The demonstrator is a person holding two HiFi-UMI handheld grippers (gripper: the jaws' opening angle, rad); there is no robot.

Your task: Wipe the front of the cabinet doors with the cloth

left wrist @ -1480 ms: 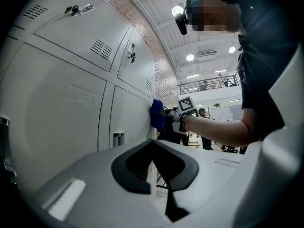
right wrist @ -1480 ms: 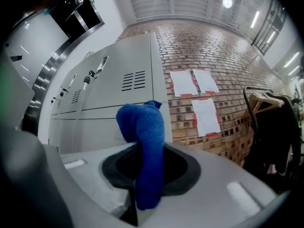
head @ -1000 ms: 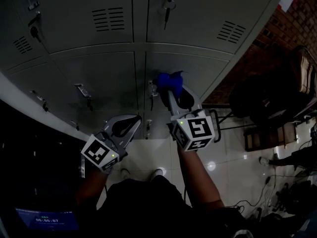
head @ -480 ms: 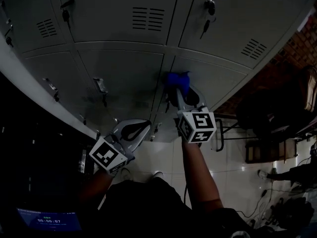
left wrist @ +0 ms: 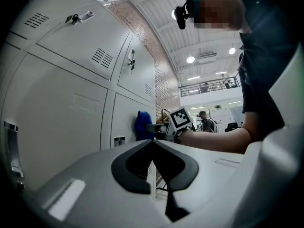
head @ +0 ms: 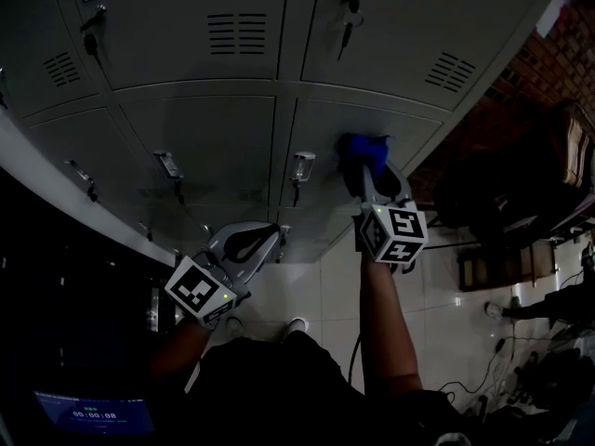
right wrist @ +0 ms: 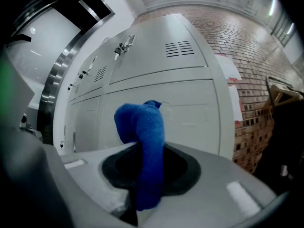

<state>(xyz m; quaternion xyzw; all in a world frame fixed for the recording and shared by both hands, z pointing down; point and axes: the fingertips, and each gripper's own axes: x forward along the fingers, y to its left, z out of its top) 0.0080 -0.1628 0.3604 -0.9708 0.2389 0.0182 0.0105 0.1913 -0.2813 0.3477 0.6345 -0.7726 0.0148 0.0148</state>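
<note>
A bank of grey metal cabinet doors fills the upper head view. My right gripper is shut on a blue cloth and presses it against the lower right door. In the right gripper view the blue cloth sticks up from between the jaws, with the grey door right behind it. My left gripper hangs lower and away from the doors, jaws shut and empty. In the left gripper view the jaws meet, and the blue cloth shows far off on the door.
Door handles and keys stick out from the cabinet fronts. A brick wall stands to the right, with dark chairs and a rack on the tiled floor. A dark unit with a screen is at lower left.
The right gripper has carried the cloth to the right across the lower door. The left gripper has stayed roughly in place.
</note>
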